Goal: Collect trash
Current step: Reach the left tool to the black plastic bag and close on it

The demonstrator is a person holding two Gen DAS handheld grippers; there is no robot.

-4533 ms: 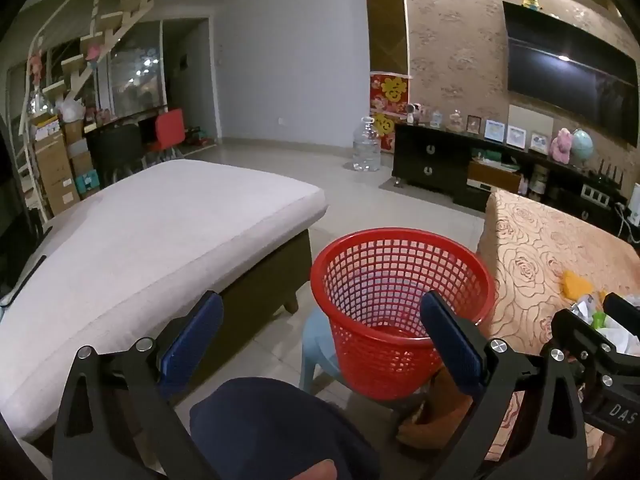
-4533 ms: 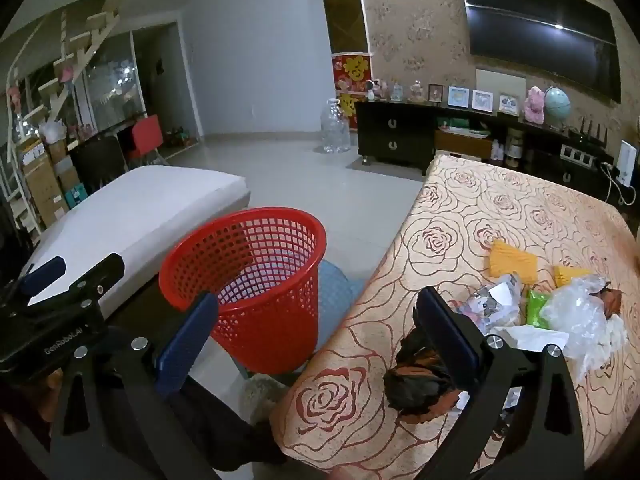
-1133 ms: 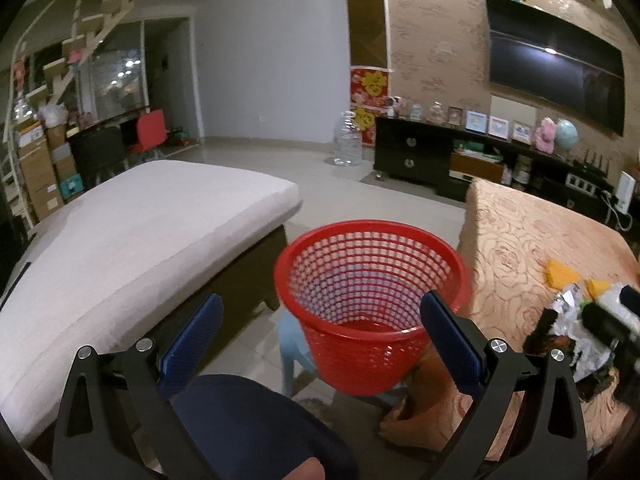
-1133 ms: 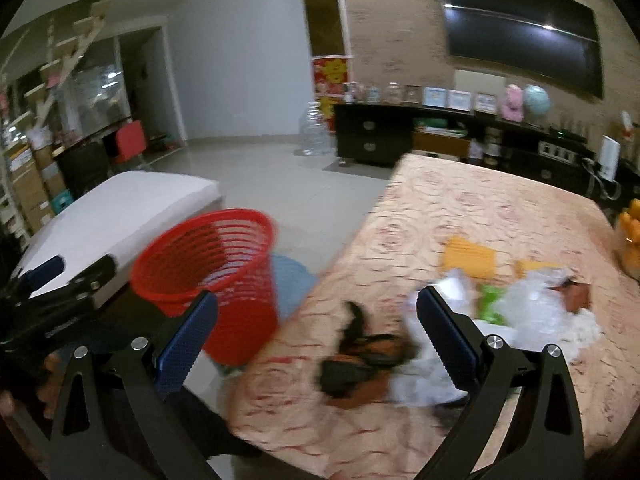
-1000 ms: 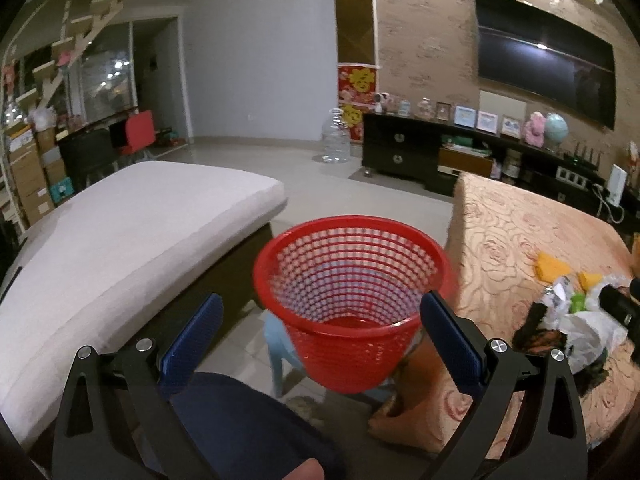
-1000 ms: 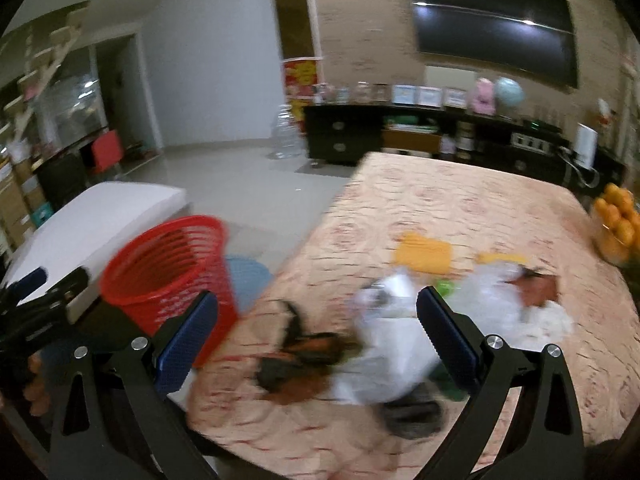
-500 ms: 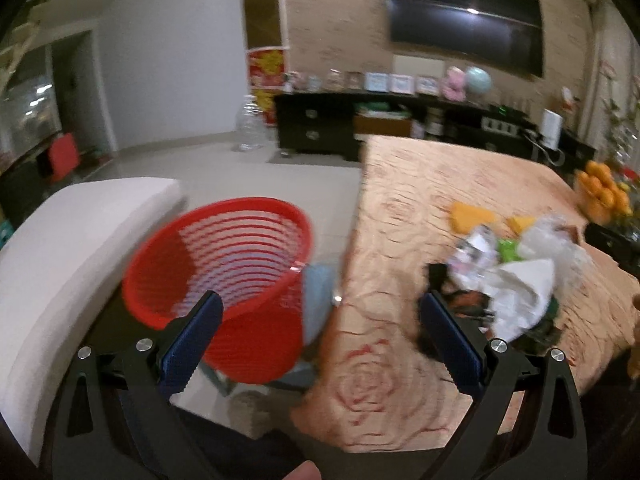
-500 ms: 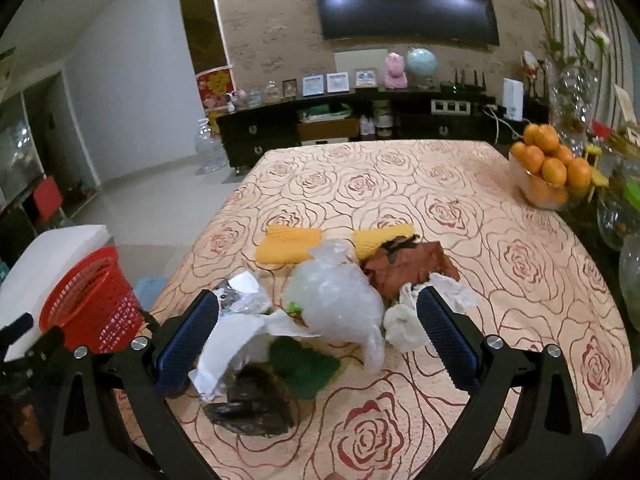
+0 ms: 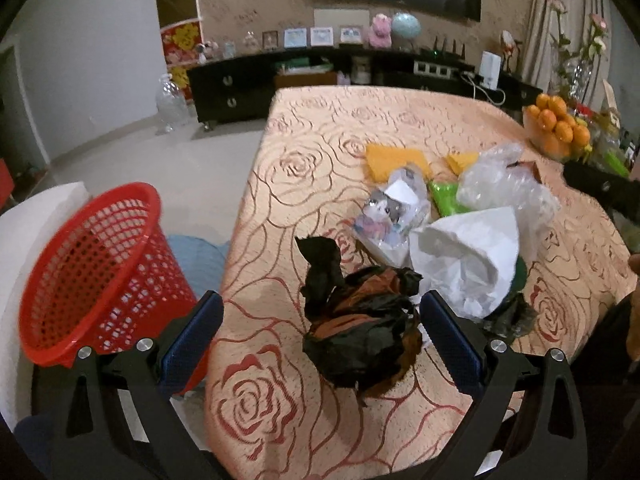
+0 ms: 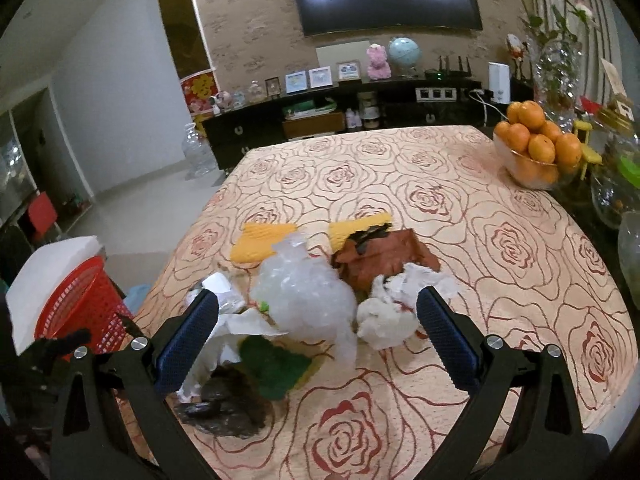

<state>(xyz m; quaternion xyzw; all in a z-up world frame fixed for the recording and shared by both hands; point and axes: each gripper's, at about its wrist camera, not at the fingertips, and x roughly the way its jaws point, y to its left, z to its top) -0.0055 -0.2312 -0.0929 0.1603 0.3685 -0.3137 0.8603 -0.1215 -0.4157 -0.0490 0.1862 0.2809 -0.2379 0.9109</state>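
Two grippers we hold level, jaws spread wide: left gripper frames one crumpled black-and-orange plastic bag; right gripper frames one clear plastic bag.

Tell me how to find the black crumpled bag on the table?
Start at the red basket beside the table. On the table, the trash pile's nearest piece, by the white paper, is the black bag. Only it is dark with orange folds.

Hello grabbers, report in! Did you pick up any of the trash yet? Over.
Left gripper open, lined up on black crumpled bag. Right gripper open, over clear plastic bag. No trash picked up. Red basket waiting beside table, path clear.
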